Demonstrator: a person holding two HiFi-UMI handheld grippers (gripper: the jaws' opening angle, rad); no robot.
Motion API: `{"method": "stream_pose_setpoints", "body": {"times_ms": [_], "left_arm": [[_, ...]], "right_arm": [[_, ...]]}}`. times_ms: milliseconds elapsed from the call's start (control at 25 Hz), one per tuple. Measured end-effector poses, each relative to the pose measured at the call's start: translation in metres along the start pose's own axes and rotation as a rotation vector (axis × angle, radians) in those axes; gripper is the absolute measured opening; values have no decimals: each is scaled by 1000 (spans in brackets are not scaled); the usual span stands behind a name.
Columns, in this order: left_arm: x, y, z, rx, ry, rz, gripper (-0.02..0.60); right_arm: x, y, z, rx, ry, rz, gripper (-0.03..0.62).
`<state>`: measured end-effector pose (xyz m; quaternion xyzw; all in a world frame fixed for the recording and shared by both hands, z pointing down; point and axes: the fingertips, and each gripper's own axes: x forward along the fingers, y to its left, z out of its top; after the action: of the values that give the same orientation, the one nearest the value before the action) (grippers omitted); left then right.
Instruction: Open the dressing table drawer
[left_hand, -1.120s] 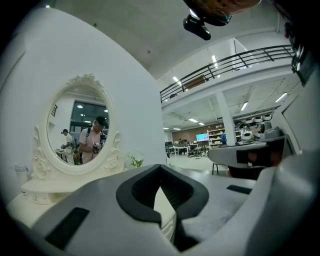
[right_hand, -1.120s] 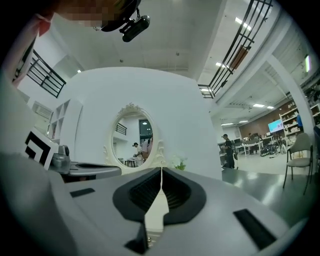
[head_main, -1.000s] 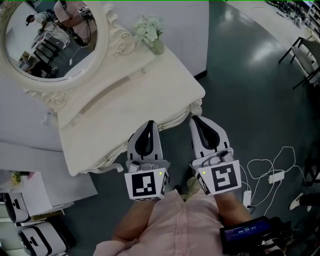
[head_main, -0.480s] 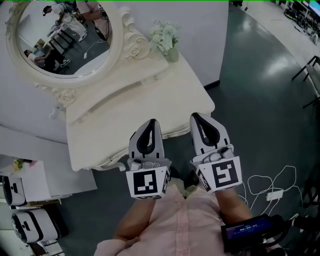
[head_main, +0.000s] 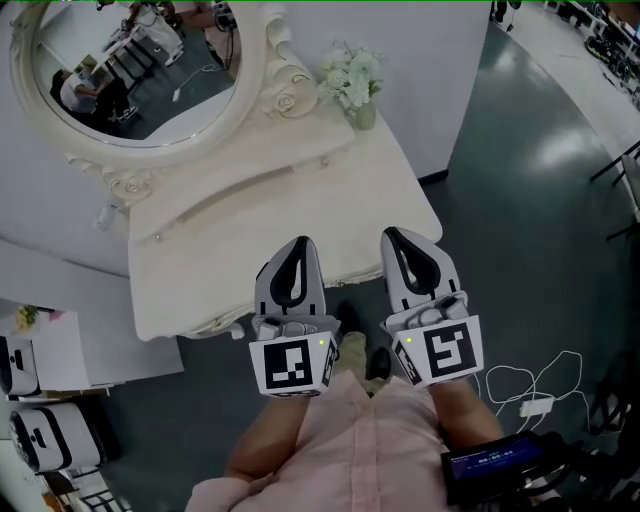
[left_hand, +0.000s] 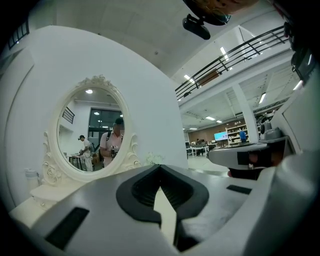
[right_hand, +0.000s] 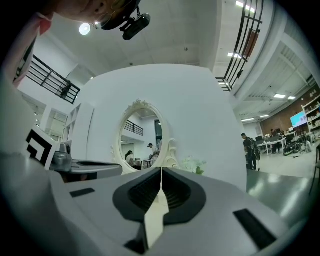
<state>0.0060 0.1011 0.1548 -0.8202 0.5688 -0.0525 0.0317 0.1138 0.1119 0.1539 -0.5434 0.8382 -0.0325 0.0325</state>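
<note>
- The dressing table (head_main: 250, 220) fills the centre-left, with the mirror (head_main: 130, 70) upper left and the flower vase (head_main: 357, 85) at top centre.
- Its drawer, under the near edge, is seemingly hidden.
- The left gripper (head_main: 297, 248) and right gripper (head_main: 395, 238) are clenched and empty, tips overlapping that edge.
- Cables (head_main: 535, 385) lie lower right, and open floor spreads to the right.

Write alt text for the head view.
From above: the left gripper and right gripper, both shut and empty, point at the front edge of a cream dressing table with an oval mirror and white flowers.
</note>
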Motion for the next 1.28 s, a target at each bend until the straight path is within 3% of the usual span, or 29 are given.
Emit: {"method": "stream_pose_setpoints", "body": {"times_ms": [600, 1280], "left_arm": [[73, 64, -31, -59, 45, 21, 21], [167, 149, 10, -19, -64, 32, 21]], "right_arm": [[98, -11, -28, -3, 77, 9, 20], [221, -21, 14, -48, -29, 3, 20]]}}
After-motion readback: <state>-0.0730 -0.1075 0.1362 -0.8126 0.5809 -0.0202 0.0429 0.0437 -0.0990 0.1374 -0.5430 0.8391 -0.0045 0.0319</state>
